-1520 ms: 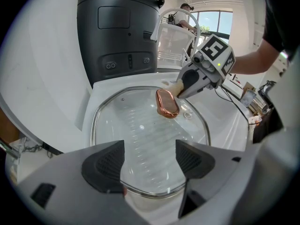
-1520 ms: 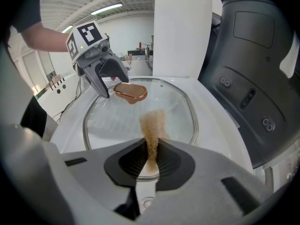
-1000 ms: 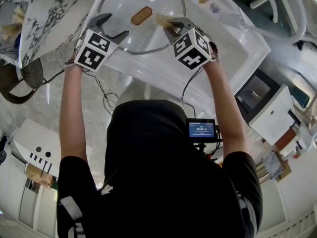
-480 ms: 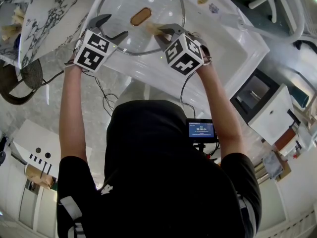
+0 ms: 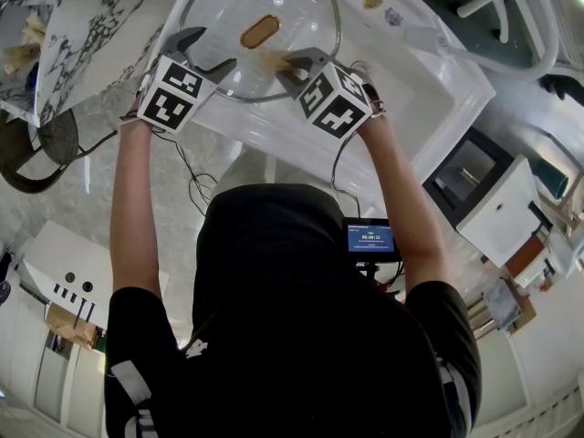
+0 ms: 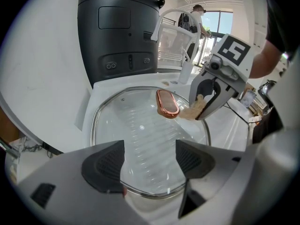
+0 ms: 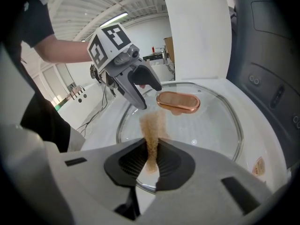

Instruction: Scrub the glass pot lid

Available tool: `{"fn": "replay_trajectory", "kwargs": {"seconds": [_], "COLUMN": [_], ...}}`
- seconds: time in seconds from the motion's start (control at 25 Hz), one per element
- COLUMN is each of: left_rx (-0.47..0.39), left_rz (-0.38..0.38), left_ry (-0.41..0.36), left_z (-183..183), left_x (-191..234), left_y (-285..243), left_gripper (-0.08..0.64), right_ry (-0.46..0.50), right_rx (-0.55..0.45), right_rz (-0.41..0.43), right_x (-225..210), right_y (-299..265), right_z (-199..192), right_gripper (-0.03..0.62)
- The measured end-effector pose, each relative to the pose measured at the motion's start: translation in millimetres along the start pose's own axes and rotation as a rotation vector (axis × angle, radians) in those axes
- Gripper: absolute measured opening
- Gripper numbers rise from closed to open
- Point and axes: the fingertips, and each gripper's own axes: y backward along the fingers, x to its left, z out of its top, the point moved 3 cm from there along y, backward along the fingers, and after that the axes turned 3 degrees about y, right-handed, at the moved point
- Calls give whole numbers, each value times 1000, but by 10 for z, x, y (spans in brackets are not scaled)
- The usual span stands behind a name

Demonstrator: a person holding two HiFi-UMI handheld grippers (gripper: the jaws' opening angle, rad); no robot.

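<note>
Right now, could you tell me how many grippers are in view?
2. The left gripper, jaws apart, sits at the glass lid's near rim; the right gripper pinches a tan scrub pad on the glass.

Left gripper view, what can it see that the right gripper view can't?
Only the left gripper view shows a person far off by a window, and the left gripper from behind, jaws apart with the glass lid's near rim between them. Only the right gripper view shows ceiling lights and the right gripper from behind, jaws shut on the tan scrub pad. Both show the lid, its copper handle, the pad and the black appliance.
</note>
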Motion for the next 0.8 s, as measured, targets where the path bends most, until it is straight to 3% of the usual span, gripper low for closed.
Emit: {"fn": "replay_trajectory", "kwargs": {"seconds": [0.32,0.52,0.8], "left_rx": [-11,-59,-86], "left_rz": [-2,12,35], "left_ry": [-9,-15,42], "left_z": [0,-10,1], "left_x": [12,3,-56], "left_y": [-1,22,110], "left_gripper": [313,313,313], "right_ry": [-11,-21,-86], "right_rx": [-22,-35,-78], "right_rz": [24,4,-28], "right_x": [84,94,133], "right_y": [60,203,373], "right_z": [63,122,170], "right_gripper": [25,25,25]}}
